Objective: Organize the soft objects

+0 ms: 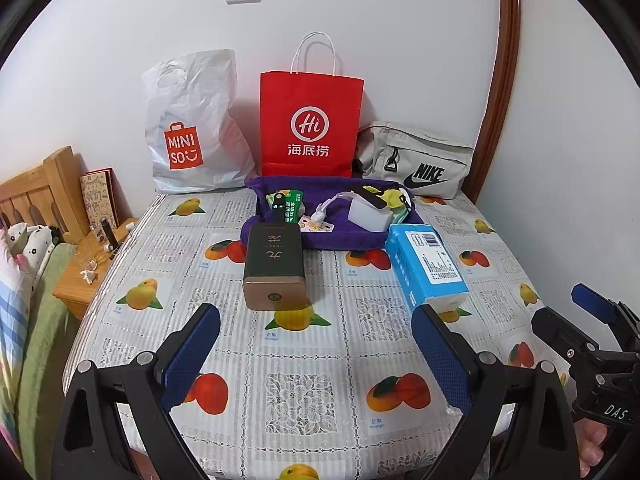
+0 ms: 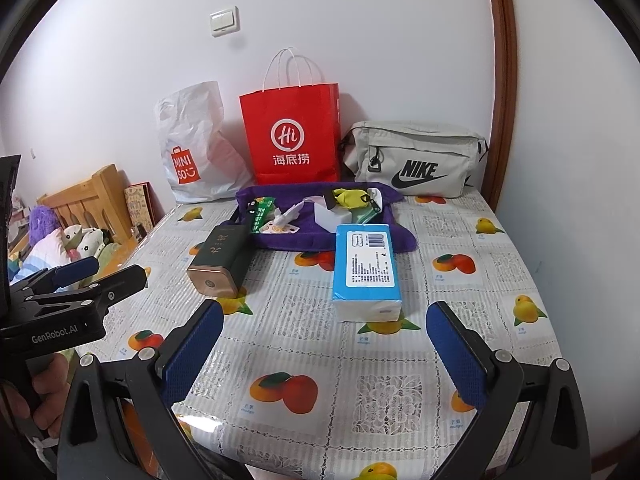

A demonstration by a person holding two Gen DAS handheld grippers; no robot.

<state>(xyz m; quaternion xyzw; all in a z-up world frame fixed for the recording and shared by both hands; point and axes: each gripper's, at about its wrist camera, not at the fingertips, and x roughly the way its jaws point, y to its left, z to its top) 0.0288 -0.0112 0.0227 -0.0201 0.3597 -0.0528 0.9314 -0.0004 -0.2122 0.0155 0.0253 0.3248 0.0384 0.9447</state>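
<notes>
Both tongs hover over the near edge of the worktop, which is covered with a fruit-print cloth. The left tongs stand wide apart with nothing between the blue pads; the right tongs are likewise spread wide and hold nothing.

A blue tissue pack lies near the middle of the worktop, just ahead of the right tongs, its far end touching the purple towel. To its left a dark green tin with a copper-coloured end lies on its side, its far end also against the towel. The towel is spread toward the far edge and carries small things: a green packet, a white block, a white cable and something yellow.

Along the far edge, against the wall, stand a white Miniso bag at the left, a red paper bag in the centre, and a grey Nike pouch at the far right corner.
</notes>
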